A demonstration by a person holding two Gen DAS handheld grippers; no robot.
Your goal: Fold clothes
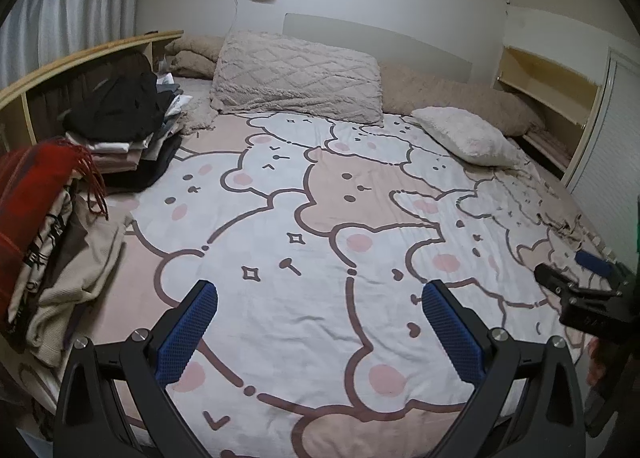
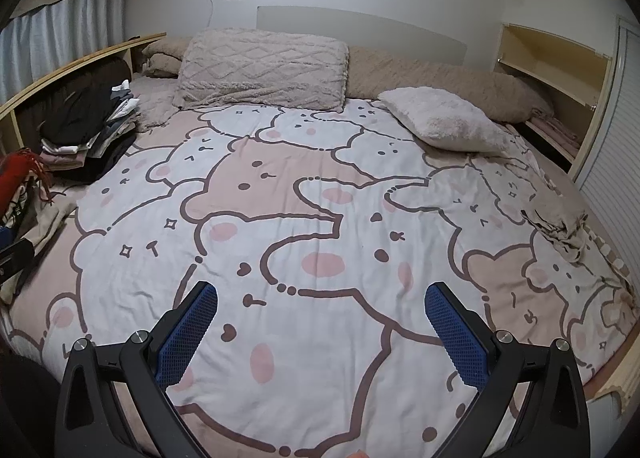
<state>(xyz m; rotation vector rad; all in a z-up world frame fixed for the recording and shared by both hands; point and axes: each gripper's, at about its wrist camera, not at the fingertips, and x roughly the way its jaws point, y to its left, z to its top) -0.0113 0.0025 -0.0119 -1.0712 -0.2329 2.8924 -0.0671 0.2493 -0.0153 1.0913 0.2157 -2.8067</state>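
- Clothes: two heaps on the bed's left edge. Near heap [image 1: 60, 258] is loose: beige knit, a printed white piece, red fringed scarf [image 1: 36, 193] draped on top. Far stack [image 1: 120, 137] looks roughly folded, black garment on top, lighter layers under it.
- One more crumpled beige piece [image 2: 560, 227] sits alone by the bed's right edge, well apart from both heaps.
- Left tool [image 1: 320, 322]: fingers spread apart, nothing between them, hovering over the bare middle of the bedsheet [image 1: 304, 266].
- Right tool [image 2: 322, 322]: also spread apart and empty, over the same sheet; visible at the right edge of the left view.
- Judgement: no garment is laid out yet, so folding hasn't started. Next step is likely picking one item from the near heap or the lone piece.
- Risks:
  - Scarf fringe hangs over the knit; grabbing the knit could drag the scarf and tip the heap off the bed edge.
  - Near heap layers overlap; a pinch may catch two pieces at once.
  - The sheet is soft and wrinkled on the right; a low pinch on the lone piece could catch the sheet with it.
  - Far stack sits just beside the near heap; a wide sweep could knock over what's already folded.
- Beyond: quilted pillow [image 1: 296, 73] and small fluffy pillow [image 1: 464, 133] at the headboard, shelf [image 1: 80, 57] along the left.
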